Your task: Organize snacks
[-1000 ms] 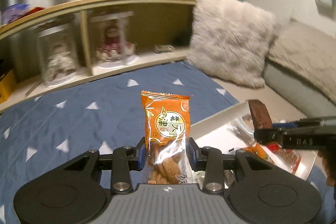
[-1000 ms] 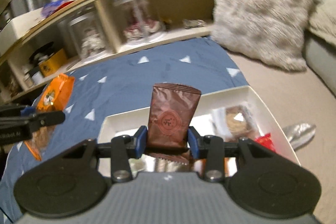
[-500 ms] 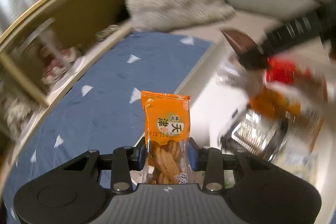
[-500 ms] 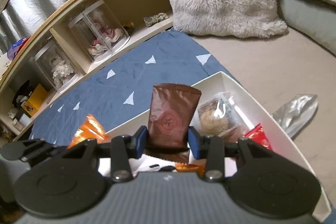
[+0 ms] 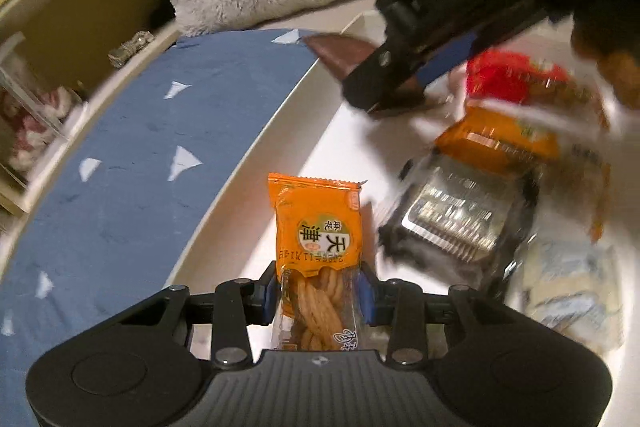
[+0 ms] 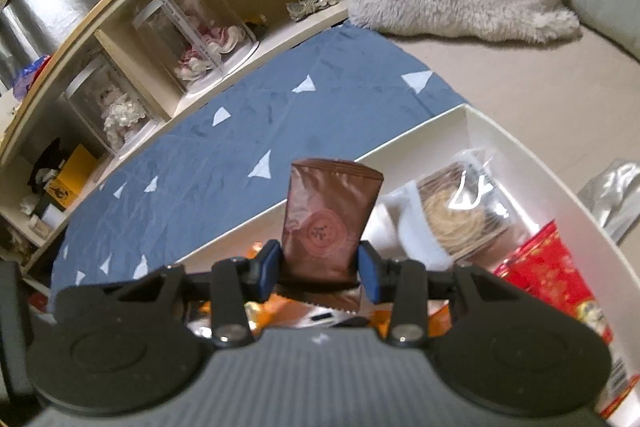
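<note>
Your left gripper (image 5: pixel 318 293) clamps its fingers on the orange twist-snack packet (image 5: pixel 318 227), held upright over the white box (image 5: pixel 240 187). Your right gripper (image 6: pixel 320 265) grips the brown packet (image 6: pixel 330 223) above the same box, among other snacks.

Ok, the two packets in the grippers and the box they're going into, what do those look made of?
Orange packet: glossy printed plastic film, with a clear lower part showing the twisted pastry.
Brown packet: opaque, satin-sheen film, probably foil-lined; it creases softly.
White box: thin, rigid, matte walls, likely cardboard, though plastic can't be ruled out.
</note>
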